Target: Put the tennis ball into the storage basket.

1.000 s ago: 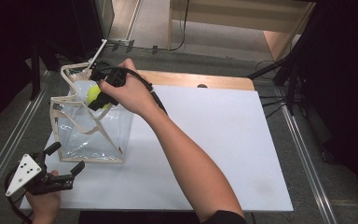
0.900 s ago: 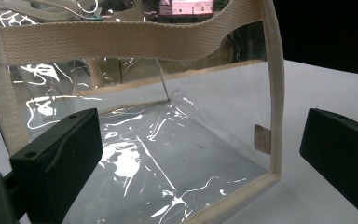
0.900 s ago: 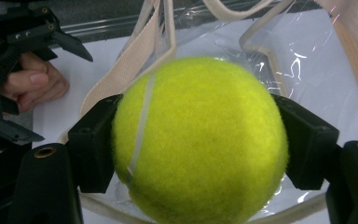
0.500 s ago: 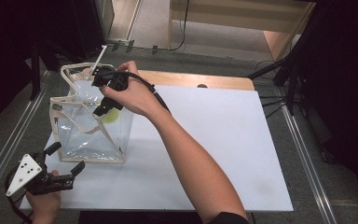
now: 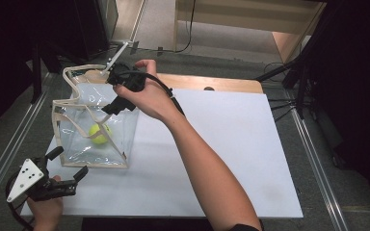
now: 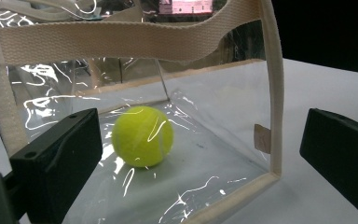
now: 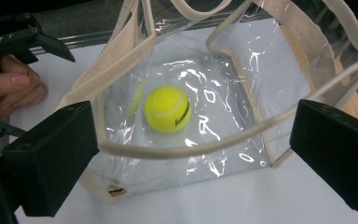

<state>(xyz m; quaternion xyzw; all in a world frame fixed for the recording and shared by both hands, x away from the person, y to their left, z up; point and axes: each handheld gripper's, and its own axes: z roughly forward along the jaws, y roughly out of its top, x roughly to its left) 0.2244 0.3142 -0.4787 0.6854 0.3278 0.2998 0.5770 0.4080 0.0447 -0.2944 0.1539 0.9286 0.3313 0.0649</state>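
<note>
A clear plastic tote bag (image 5: 72, 139) with beige webbing trim stands at the left of the white board. A yellow tennis ball (image 5: 99, 134) lies loose on its bottom. My right gripper (image 5: 118, 103) hovers over the bag's mouth, pointing down. Its jaws have just been opening and stand wide, with nothing between them. In the right gripper view the ball (image 7: 168, 108) lies far below the right gripper (image 7: 194, 114), inside the bag's rim (image 7: 121, 51). My left gripper (image 5: 70, 162) rests open at the board's front left corner and faces the bag (image 6: 270, 107) and ball (image 6: 142, 136).
The white board (image 5: 231, 144) stretches bare to the right of the bag. A wooden tabletop strip (image 5: 221, 83) runs behind it. Metal rails (image 5: 9, 144) line the floor on the left, and dark stands and cables sit at the right edge.
A second ago the right gripper held the ball above the bag. Its jaws have opened, the ball has dropped to the bag's bottom, and the hand has shifted slightly right. The left gripper stayed put.
</note>
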